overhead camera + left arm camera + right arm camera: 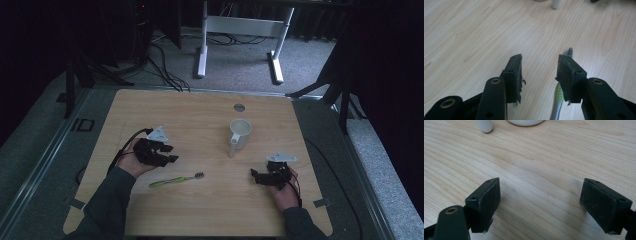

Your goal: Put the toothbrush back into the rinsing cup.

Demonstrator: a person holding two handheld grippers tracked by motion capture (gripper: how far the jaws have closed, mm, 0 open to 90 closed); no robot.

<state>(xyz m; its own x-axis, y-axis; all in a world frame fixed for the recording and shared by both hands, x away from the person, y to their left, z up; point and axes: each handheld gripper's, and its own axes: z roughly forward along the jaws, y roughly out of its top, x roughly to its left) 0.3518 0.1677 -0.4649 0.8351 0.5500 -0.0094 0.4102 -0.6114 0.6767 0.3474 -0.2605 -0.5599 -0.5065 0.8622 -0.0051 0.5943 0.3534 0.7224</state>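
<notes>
Two pairs of tongs hung low over a pale wooden counter [200,115], each in a person's hand, with nothing gripped by either. The left tongs [169,153] stood partly spread, the gap between the black pads empty; in the left gripper view [539,75] the pads hovered just above a green-and-grey toothbrush [557,105], whose handle ran under the right-hand pad while its dark bristled head poked out beyond that pad's tip. The pads did not press on it.

The right tongs [256,176] were spread wide, and in the right gripper view [541,202] only bare wood grain lay between the two pads.

Taking the toothbrush [176,180] as the marker, as seen from the high view: it lay flat on the counter near the person's edge, bristles toward the right tongs. The left tongs were just beside its handle end, on the far side of it. The right tongs were well apart from its bristle end, further along the counter. A white mug [239,134] stood upright beyond the bristle end, farther from the person, its handle turned toward the near edge; its base and handle showed at the top of the right gripper view [525,122]. A small round grey disc [239,107] sat in the counter farther off still, past the mug.
</notes>
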